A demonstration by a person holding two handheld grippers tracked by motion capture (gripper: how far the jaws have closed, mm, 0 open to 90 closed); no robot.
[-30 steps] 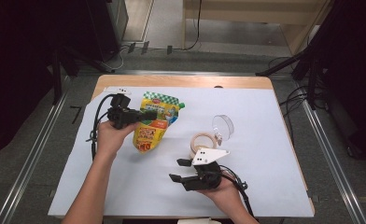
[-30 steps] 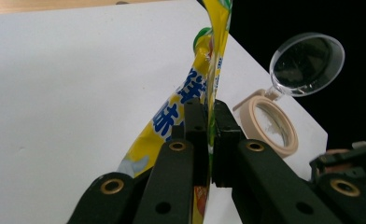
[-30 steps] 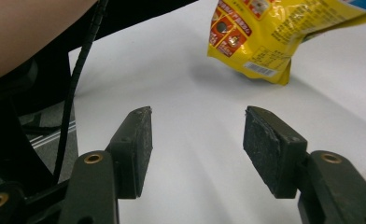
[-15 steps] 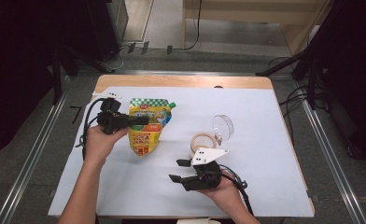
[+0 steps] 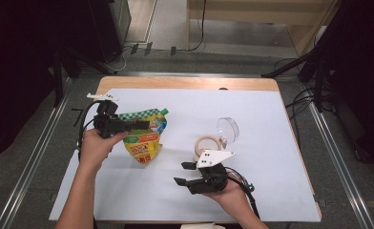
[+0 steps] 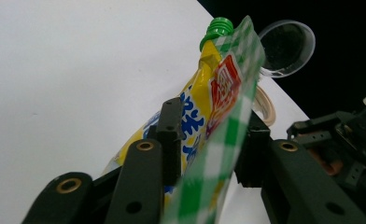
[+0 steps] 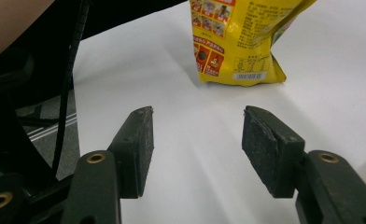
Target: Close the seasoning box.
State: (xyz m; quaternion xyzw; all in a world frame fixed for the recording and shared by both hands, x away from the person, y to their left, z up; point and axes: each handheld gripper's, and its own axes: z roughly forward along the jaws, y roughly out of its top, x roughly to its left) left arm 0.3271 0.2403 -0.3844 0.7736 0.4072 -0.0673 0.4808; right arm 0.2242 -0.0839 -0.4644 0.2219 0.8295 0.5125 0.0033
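Left gripper [image 5: 136,125] clamps the checked top edge of the yellow spouted pouch [image 5: 143,143] at left of centre in the high view — bottom corner on the white sheet [image 5: 271,119], likely to stand it; right gripper [image 5: 185,173] rests wide at lower centre; wooden ring [image 5: 206,143] and clear cup [image 5: 228,129] just above it.

pouch [image 7: 239,39]: top cut off | pouch print: unreadable | ring [image 6: 265,103]: mostly hidden behind pouch

yellow pouch [image 5: 143,141], green-checked top, green cap [image 6: 218,26], black tongs [image 7: 196,140]
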